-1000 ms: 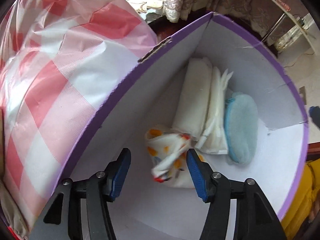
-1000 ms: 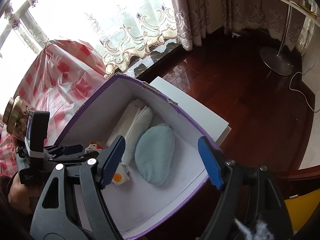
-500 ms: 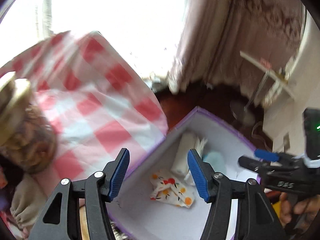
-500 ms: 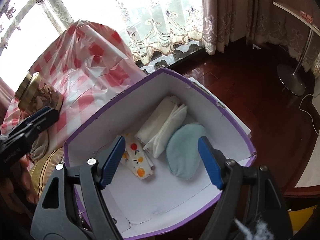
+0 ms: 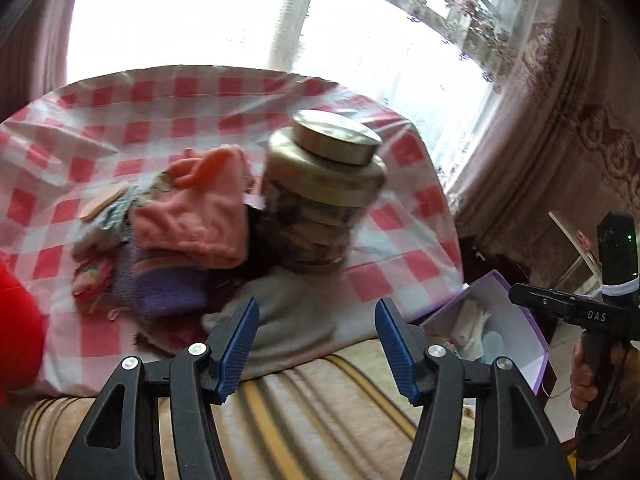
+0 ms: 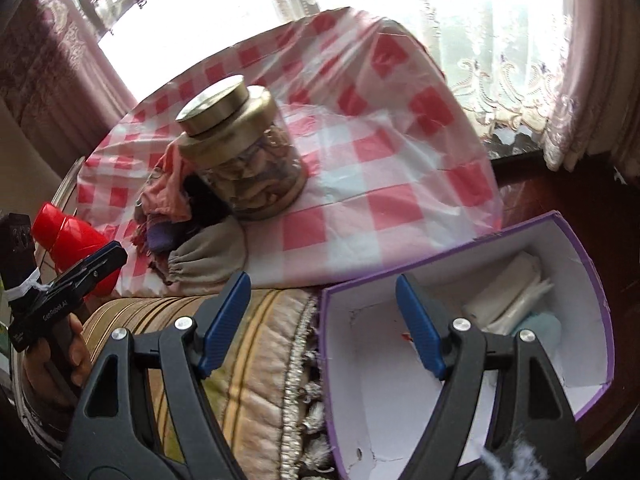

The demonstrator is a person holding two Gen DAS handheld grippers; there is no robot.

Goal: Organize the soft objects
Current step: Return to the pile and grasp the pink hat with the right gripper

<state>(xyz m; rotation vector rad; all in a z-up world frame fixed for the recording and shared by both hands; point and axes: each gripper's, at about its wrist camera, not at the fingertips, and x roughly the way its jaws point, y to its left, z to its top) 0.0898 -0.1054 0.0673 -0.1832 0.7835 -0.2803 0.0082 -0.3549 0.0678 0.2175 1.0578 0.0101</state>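
A pile of soft things lies on the red-checked tablecloth [image 5: 168, 92]: a pink knit piece [image 5: 196, 208], a purple knit piece [image 5: 168, 292] and a grey cloth [image 5: 288, 320]. My left gripper [image 5: 316, 344] is open and empty, just in front of the grey cloth. The purple box [image 6: 560, 240] holds folded white cloths [image 6: 508, 288] and a light blue pad [image 6: 540, 328]. My right gripper [image 6: 324, 320] is open and empty above the box's left wall. The pile also shows in the right wrist view [image 6: 168, 196]. The box shows at the right of the left wrist view [image 5: 516, 320].
A glass jar with a metal lid [image 5: 324, 192] stands on the tablecloth beside the pile, also in the right wrist view [image 6: 244, 148]. A red cup [image 6: 72, 240] lies at the left. A striped cushion [image 6: 248, 360] lies in front. Curtains and a window stand behind.
My left gripper has left the box, where it let go of the patterned cloth, and swung left to the pile on the table. My right gripper has turned left too.
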